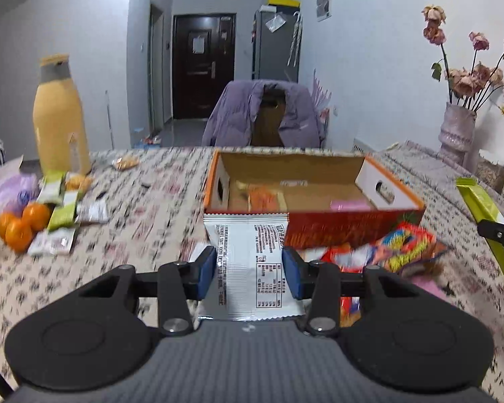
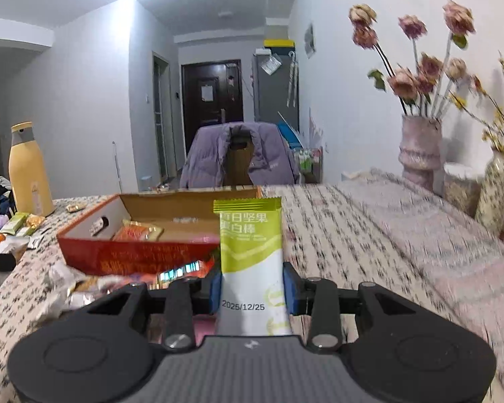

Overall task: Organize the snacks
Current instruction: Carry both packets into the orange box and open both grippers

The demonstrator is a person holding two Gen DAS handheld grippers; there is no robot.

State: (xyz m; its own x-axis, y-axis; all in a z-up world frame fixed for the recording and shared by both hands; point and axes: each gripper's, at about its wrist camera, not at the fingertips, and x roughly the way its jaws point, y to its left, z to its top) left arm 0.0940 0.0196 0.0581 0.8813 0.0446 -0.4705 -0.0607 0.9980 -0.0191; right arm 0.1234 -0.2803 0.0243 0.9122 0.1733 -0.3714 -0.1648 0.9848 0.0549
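Between right claw (image 2: 253, 285) pads: green bar (image 2: 250, 258) gripped, dated 2025/12/25; left claw (image 1: 249, 270) grips silver packet (image 1: 252, 265).

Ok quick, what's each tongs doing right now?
Left tongs: closed on a silver snack packet.
Right tongs: closed on a green protein bar.

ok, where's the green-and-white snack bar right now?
The green-and-white snack bar is clamped upright in the right claw, above the table, just right of the orange cardboard box; the left wrist view shows it at far right.
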